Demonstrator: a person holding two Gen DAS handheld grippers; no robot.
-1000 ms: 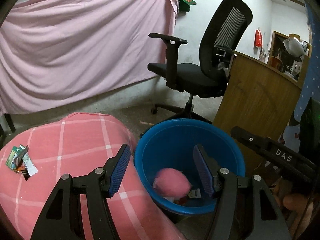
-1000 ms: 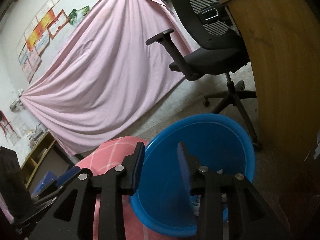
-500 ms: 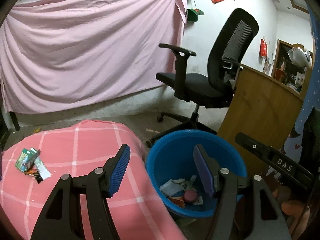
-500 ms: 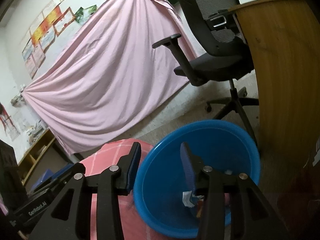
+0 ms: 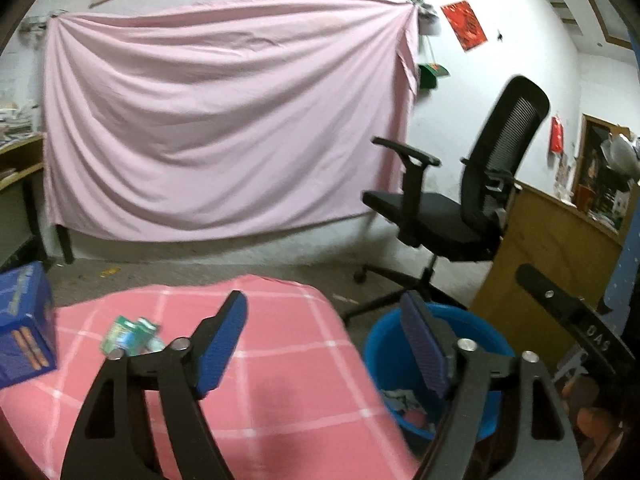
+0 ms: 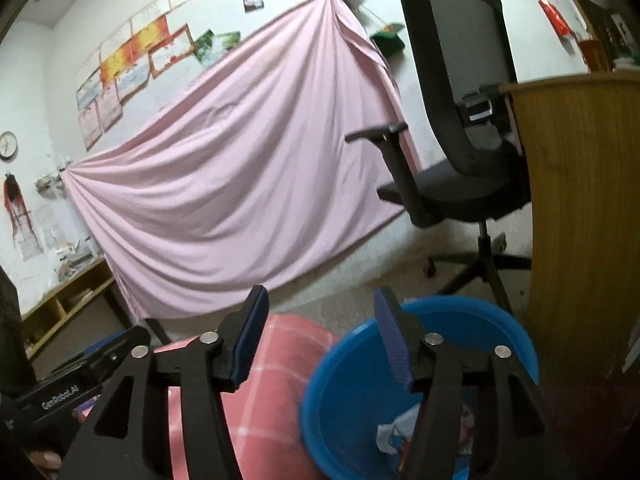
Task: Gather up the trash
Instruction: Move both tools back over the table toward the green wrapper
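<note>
Two grippers in play, and both are spread wide with nothing between the pads. The left gripper (image 5: pixel 324 334) hangs over the near edge of a pink checked cloth (image 5: pixel 280 368), and the right gripper (image 6: pixel 318 330) sits above the spot where that cloth meets the blue bin (image 6: pixel 340 400).

Trash-wise, a small bunch of green wrappers (image 5: pixel 130 332) lies on the cloth, off to the left of the left gripper and a bit farther out, with its lower edge hidden behind the left finger (image 5: pixel 222 336). A blue box (image 5: pixel 24 328) stands on the cloth at the far left, just beside those wrappers. The bin is on the floor right up against the cloth's right side and already has crumpled paper scraps (image 6: pixel 390 436) plus something pinkish at the bottom. It's too blurry to say what.

Other stuff around: a black office chair (image 5: pixel 460 216) stands beyond the bin, its wheeled base close to the bin's far rim. A curved wooden desk panel (image 6: pixel 584 208) rises right next to the bin on the right. A big pink sheet (image 5: pixel 224 120) hangs across the far wall with posters above it.
</note>
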